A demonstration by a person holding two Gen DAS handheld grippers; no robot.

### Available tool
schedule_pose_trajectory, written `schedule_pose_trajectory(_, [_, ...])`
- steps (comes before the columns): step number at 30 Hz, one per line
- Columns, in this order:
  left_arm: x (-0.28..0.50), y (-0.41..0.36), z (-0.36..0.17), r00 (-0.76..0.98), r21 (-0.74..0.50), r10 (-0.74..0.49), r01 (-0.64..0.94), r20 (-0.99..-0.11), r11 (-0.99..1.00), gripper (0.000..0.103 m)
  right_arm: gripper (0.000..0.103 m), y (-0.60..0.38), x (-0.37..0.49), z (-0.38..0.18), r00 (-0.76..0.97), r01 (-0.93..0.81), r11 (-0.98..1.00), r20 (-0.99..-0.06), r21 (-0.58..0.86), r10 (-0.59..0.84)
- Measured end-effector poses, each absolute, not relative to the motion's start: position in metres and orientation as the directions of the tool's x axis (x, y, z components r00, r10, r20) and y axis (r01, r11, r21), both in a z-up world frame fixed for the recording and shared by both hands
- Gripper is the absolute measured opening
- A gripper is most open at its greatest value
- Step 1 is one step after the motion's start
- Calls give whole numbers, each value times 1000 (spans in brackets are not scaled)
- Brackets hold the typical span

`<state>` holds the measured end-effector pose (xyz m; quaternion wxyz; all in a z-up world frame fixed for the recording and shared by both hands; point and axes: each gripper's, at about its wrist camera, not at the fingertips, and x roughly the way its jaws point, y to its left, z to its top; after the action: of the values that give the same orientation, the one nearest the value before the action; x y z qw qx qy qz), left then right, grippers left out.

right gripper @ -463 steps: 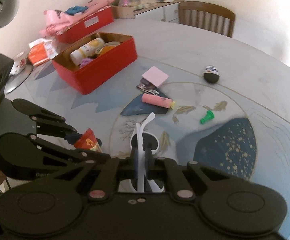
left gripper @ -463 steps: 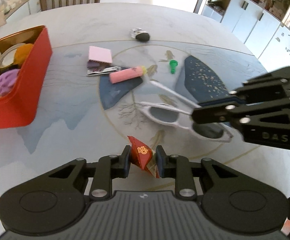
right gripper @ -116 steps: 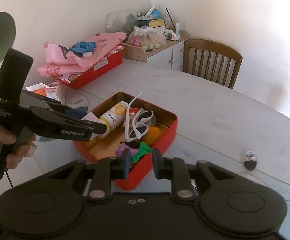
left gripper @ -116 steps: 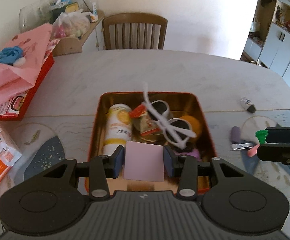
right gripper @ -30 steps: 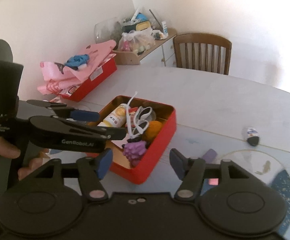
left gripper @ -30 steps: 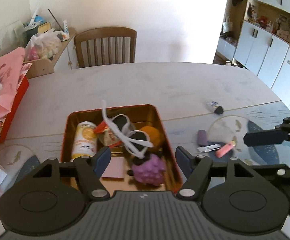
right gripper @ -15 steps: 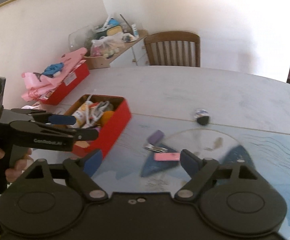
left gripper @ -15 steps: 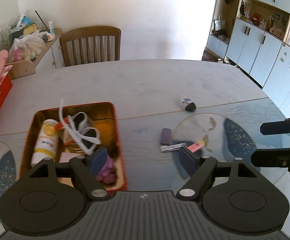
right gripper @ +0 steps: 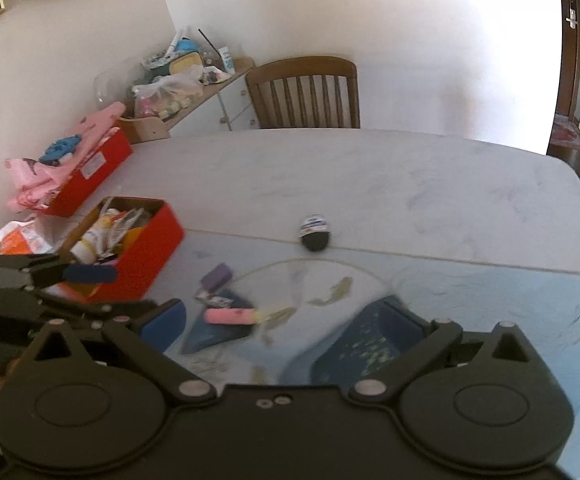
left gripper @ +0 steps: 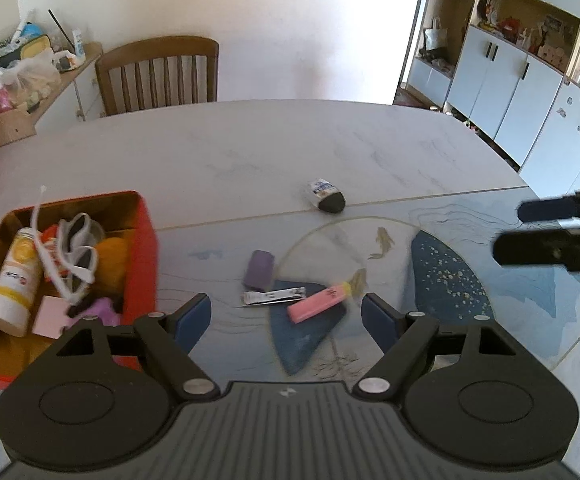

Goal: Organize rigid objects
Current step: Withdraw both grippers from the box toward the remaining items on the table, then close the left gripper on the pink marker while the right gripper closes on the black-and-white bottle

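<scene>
Both grippers are over the pale marble-patterned table (left gripper: 274, 152), each angled down at the loose items on its painted blue-and-grey section. The left gripper (left gripper: 286, 318) has its blue-padded jaws standing well apart with nothing between them; they have just been opening. The right gripper (right gripper: 293, 322) likewise has its jaws spread wide and empty, also having just opened further — in the left wrist view it shows as a dark shape at the right edge. Remaining on the table: a pink cylindrical marker with a yellow cap (left gripper: 318, 301) lying on a dark blue painted patch; touching its near end, a flat silver nail clipper (left gripper: 273, 296); just behind that, a small purple block (left gripper: 258, 267); and, well apart toward the far side, a small black-and-white rounded object (left gripper: 327, 197), whose kind cannot be told. The open red rectangular tin with a gold interior (left gripper: 146, 248) sits at the left of the left wrist view, beside the left gripper's left finger. Inside it are a yellow-and-white bottle (left gripper: 14, 276) lying on its side, white-framed sunglasses (left gripper: 74, 254) across the top of the contents, an orange rounded object (left gripper: 110, 258), a pink square pad (left gripper: 50, 316) and a purple knobbly piece (left gripper: 104, 308) partly hidden by the finger. A wooden slat-backed chair (left gripper: 158, 74) stands at the far edge of the table.
</scene>
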<state>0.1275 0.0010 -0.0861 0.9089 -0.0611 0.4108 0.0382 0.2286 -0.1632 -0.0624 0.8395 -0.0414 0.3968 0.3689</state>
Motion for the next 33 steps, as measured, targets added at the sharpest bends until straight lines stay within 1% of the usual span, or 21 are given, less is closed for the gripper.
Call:
schedule_pose_trajectory(6, [146,-18,-102,634,-76,38,-150,-772,986,82,103,-157,261,-74,410,-673,715,-710,189,573])
schedule_pose_trajectory(11, [163,-25,-118,599,-93,63,-226,-798,970,82,102,-139,285,-89,391,-702,694,-731,156,560])
schedule_pose_trajectory(15, [175,-30,-134,564,-77,111,-299,-818,951,82,102,-125,300,-101,369,-731,668,-744,138,557])
schedule_pose_trajectory(22, [188,-36,-153,545,-94,155,-402,-824,911,82,100,-102,322,-120,336,-770,627,-765,113,550])
schedule_pose_trajectory(25, [192,-37,-159,536,-82,191,-444,-822,892,82,98,-95,331,-127,324,-777,618,-770,114,550])
schedule_pose_trajectory(27, [194,-38,-162,536,-82,205,-463,-819,882,82,95,-88,336,-132,321,-780,616,-773,112,547])
schedule_pose_trajectory(31, [199,-41,-167,535,-68,233,-483,-812,873,82,92,-76,348,-141,310,-781,613,-777,121,548])
schedule_pose_trajectory(33, [199,-42,-167,537,-61,249,-494,-806,867,82,85,-70,351,-146,303,-782,612,-785,119,541])
